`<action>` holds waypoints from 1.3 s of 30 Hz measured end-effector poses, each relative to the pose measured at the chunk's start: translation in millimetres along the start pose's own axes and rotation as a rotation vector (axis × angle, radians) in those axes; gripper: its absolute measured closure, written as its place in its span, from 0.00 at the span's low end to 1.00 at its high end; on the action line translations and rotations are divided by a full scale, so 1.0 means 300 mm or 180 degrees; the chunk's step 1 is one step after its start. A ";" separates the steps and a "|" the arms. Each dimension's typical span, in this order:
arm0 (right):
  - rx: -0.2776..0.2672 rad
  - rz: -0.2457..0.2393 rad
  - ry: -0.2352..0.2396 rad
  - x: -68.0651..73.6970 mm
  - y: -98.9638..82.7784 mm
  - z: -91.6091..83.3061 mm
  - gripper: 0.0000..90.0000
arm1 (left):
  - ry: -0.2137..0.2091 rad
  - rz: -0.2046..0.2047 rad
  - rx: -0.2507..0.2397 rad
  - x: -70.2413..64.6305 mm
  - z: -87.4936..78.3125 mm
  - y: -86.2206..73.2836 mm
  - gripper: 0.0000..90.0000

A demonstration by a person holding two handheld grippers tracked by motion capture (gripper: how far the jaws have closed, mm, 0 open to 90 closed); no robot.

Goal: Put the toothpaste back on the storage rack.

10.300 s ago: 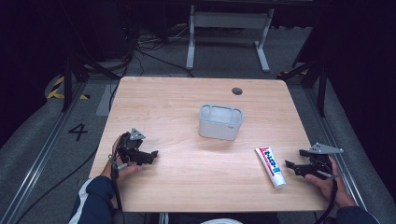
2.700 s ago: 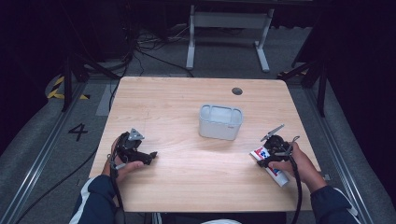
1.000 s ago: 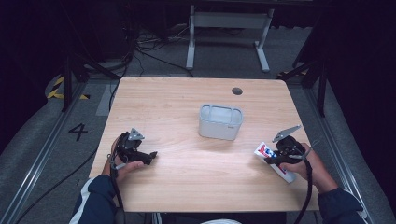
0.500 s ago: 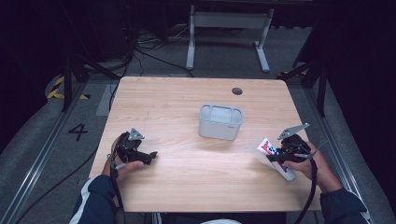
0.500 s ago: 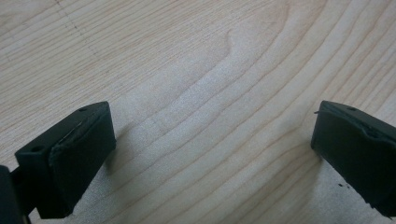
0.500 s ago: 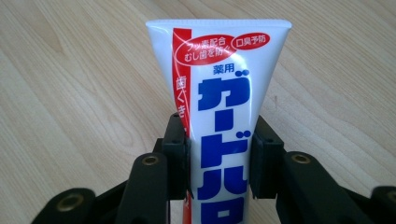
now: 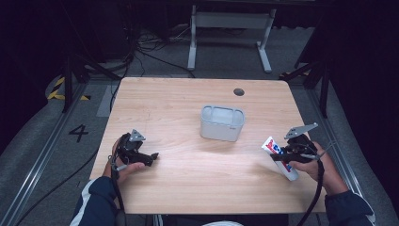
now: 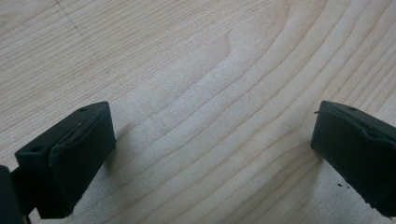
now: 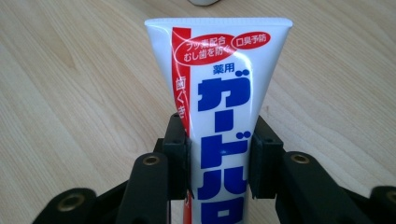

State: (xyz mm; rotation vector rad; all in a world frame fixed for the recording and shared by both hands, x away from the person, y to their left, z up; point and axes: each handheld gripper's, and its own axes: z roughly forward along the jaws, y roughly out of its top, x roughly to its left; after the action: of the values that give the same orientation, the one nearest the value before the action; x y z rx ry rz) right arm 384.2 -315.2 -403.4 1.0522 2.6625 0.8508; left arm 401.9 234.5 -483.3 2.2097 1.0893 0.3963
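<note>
Toothpaste tube held tight

Table [image 7: 188,188] of light wood held a grey box [image 7: 222,123] in its middle. Left gripper [image 7: 151,156] rested with jaws wide apart, holding nothing. Right gripper [image 9: 219,156] squeezed the toothpaste tube [image 9: 224,93] near the table's right edge.

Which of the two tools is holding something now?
The right tool: its jaws are clamped on the sides of the toothpaste tube. The left tool stands open over bare table, with nothing between its jaws.
</note>
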 end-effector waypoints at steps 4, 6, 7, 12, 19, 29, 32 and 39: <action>-0.0005 0.0014 0.0005 0.002 0.000 -0.003 0.74 | 0.0000 -0.0001 -0.0001 0.000 0.000 0.000 0.00; -0.0017 0.0004 -0.0003 0.001 0.000 -0.004 0.74 | 0.0000 0.0000 0.0001 0.000 0.000 0.000 0.00; -0.0025 0.0009 0.0005 0.000 0.000 -0.007 0.74 | -0.0008 0.0002 -0.0002 0.001 0.000 0.000 0.00; -0.0075 0.0025 0.0010 0.000 0.000 -0.018 0.74 | 0.0001 -0.0001 0.0001 0.000 0.000 0.000 0.00; -0.0142 0.0012 0.0013 0.002 0.003 -0.029 0.74 | -0.0005 -0.0001 -0.0003 0.000 0.000 0.000 0.00; -0.0236 0.0028 0.0032 0.002 0.006 -0.046 0.74 | 0.0001 -0.0001 0.0000 0.000 0.000 0.000 0.00; -0.0264 0.0038 0.0023 0.002 0.006 -0.051 0.74 | 0.0001 -0.0001 0.0000 0.000 0.000 0.000 0.00; -0.0324 0.0038 0.0025 0.001 0.009 -0.062 0.74 | 0.0001 0.0001 0.0000 0.000 0.000 0.000 0.00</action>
State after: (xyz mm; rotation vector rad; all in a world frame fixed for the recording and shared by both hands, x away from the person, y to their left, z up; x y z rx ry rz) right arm 379.2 -321.7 -386.4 1.0436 2.5911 0.9835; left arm 402.0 234.5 -483.3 2.2099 1.0893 0.3969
